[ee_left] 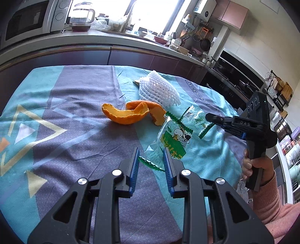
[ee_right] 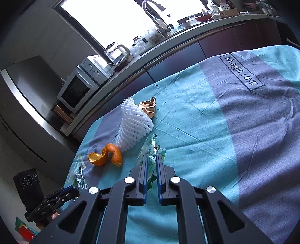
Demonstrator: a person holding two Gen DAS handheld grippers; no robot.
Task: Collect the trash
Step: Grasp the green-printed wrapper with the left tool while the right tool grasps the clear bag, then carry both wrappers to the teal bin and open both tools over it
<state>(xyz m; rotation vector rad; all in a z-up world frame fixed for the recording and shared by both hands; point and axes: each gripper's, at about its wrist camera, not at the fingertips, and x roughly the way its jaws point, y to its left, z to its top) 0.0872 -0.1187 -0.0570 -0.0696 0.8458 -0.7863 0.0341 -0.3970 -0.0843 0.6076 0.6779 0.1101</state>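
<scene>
Trash lies on a teal and grey tablecloth (ee_left: 75, 116): curled orange peel (ee_left: 125, 116) (ee_right: 105, 155), a white foam fruit net (ee_left: 159, 90) (ee_right: 135, 123), and a crumpled gold foil wrapper (ee_right: 148, 108) behind the net. A green snack packet (ee_left: 172, 138) lies just ahead of my left gripper (ee_left: 150, 150). That gripper's jaws stand apart, with the packet's green serrated edge lying low between them. My right gripper (ee_right: 151, 156) (ee_left: 208, 117) is shut on a second clear-and-green wrapper (ee_right: 150, 148) (ee_left: 195, 116), which sticks out past its tips.
A hand in a pink sleeve (ee_left: 262, 165) holds the right gripper's handle at the table's right edge. Behind the table runs a kitchen counter (ee_left: 112, 37) with a microwave (ee_right: 78, 90), a glass kettle (ee_left: 80, 16) and a faucet (ee_right: 155, 16).
</scene>
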